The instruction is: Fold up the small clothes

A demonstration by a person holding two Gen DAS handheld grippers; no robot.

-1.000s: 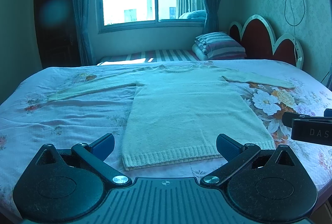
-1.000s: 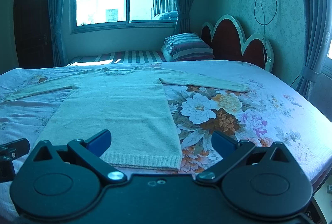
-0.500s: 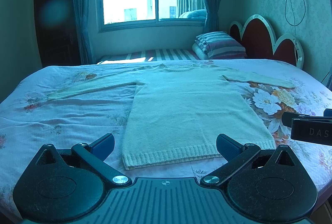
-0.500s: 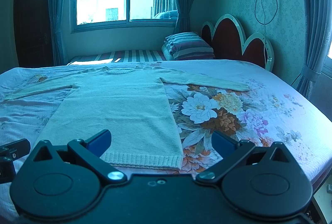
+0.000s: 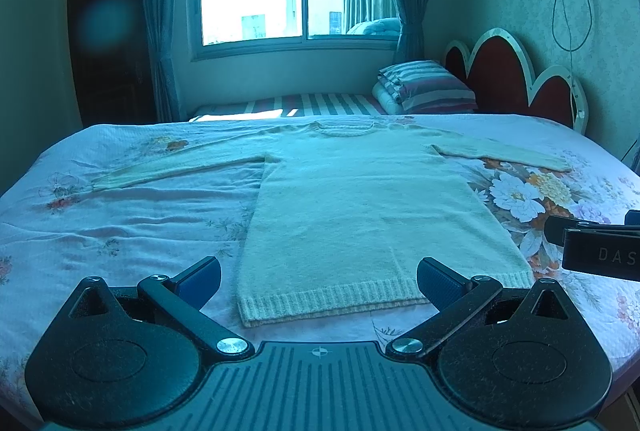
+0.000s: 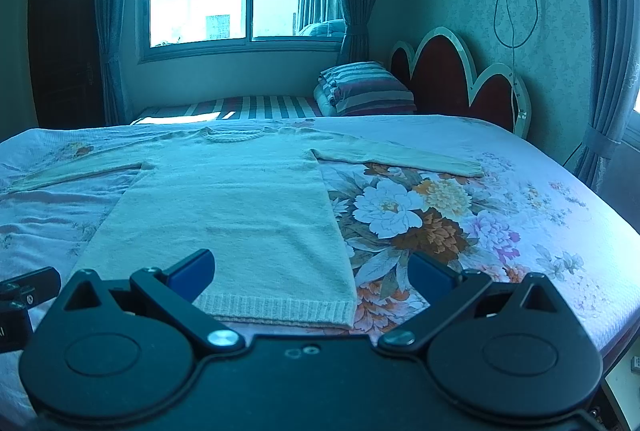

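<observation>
A pale cream knit sweater [image 5: 360,207] lies flat on the bed, face up, both sleeves spread out to the sides, ribbed hem toward me. It also shows in the right wrist view [image 6: 240,207]. My left gripper [image 5: 319,281] is open and empty, just in front of the hem's left half. My right gripper [image 6: 311,271] is open and empty, in front of the hem's right corner. The right gripper's body shows at the right edge of the left wrist view [image 5: 596,243].
The bed [image 6: 500,223] has a floral sheet and a red scalloped headboard [image 6: 452,79] at the back right. A folded striped quilt [image 6: 364,87] lies behind the bed under the window. A cable hangs on the right wall.
</observation>
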